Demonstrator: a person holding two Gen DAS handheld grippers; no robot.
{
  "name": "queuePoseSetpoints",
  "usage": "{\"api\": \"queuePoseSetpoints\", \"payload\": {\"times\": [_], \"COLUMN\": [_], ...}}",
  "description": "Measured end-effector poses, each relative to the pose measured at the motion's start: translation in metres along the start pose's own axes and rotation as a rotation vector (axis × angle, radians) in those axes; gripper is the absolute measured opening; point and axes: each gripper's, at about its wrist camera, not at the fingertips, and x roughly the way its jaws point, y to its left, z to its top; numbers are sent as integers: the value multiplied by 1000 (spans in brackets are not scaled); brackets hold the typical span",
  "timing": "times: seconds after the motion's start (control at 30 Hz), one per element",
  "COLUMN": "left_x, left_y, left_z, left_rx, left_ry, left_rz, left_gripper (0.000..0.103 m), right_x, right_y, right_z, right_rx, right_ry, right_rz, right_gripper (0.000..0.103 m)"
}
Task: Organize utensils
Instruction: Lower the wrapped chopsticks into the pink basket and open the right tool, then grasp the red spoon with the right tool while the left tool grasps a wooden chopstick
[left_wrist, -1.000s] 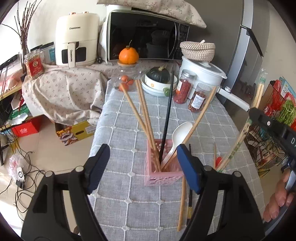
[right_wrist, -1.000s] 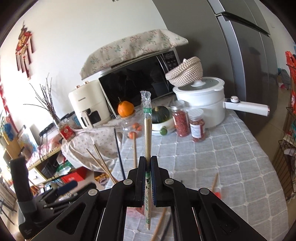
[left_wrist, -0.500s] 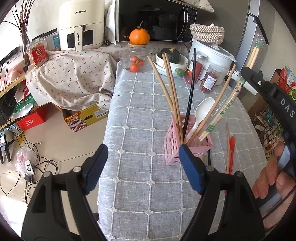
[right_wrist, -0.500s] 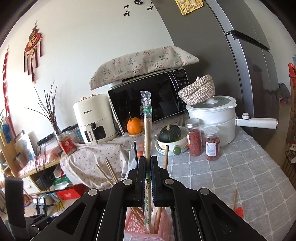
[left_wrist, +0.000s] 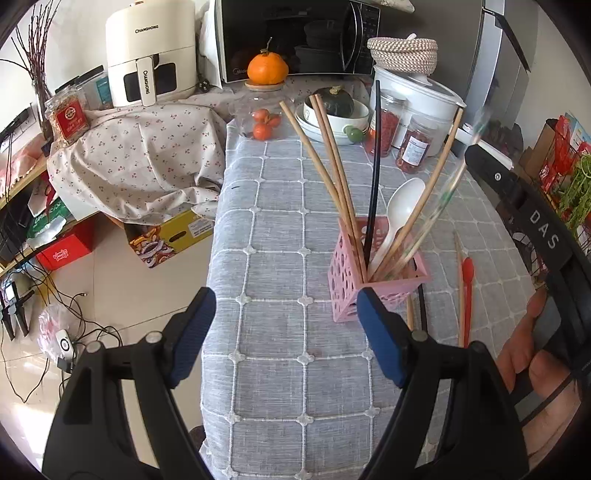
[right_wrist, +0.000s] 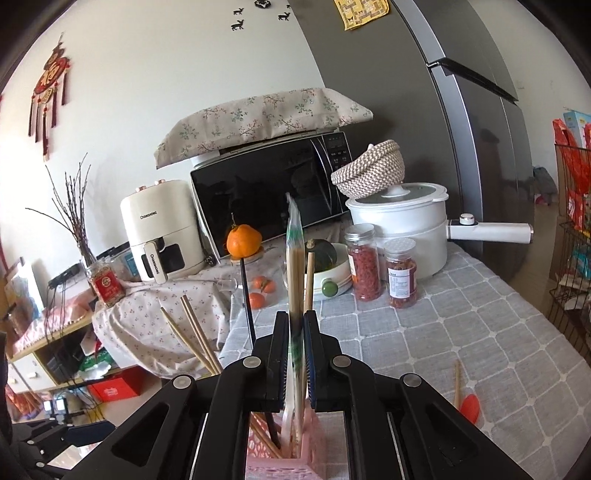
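Observation:
A pink utensil holder (left_wrist: 373, 273) stands on the grey checked tablecloth (left_wrist: 280, 229). It holds wooden chopsticks, a black chopstick (left_wrist: 373, 173) and a white spoon (left_wrist: 400, 210). My left gripper (left_wrist: 286, 332) is open and empty, just in front of the holder. My right gripper (right_wrist: 294, 354) sits directly above the holder (right_wrist: 284, 465), jaws slightly parted around the wrapped chopsticks (right_wrist: 294, 273), which stand in the holder and look blurred in the left wrist view (left_wrist: 443, 199). A red spoon (left_wrist: 467, 291) and loose chopsticks (left_wrist: 459, 288) lie right of the holder.
At the table's far end stand bowls with a squash (left_wrist: 334, 110), two red-filled jars (left_wrist: 412, 142), a white pot (left_wrist: 417, 96), tomatoes (left_wrist: 264, 123), a microwave (left_wrist: 291, 37) and an air fryer (left_wrist: 149, 51). The table's left edge drops to a cluttered floor. A wire rack (left_wrist: 569, 192) stands right.
My right gripper lowered the wrapped chopsticks into the pink holder and its jaws have loosened around them. The left gripper drew back and left, still open.

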Motion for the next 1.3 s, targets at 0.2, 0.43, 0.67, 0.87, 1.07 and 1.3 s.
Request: {"api": "queuePoseSetpoints", "payload": {"times": [0.2,0.43,0.67,0.87,1.07,1.3], "left_x": [1,2,11,23,31,36], "left_y": [-8,-25,-45,-65,-80,-94], "left_z": [0,-3,-8,-13,-16,-18], "left_rx": [15,51,100,140,134,162], "left_ry": [-2,2,42,98,136,152], "left_rz": [-20,-48,-75,-89,-113,-115], "left_gripper": [79,82,83,83,83,83], "right_x": [-17,-41,-47,-34,-7,29], "right_y": [-6,-29,-72,-112,-151,-196], "right_z": [9,24,30,20,-3,-44], "right_rx": [-19,-46,-25,9,63,144], "right_ry": [7,26,118,278,501,738], "right_rz": [40,36,-9,-71,-180,-281], "right_gripper": [38,57,79,85,85,85]}}
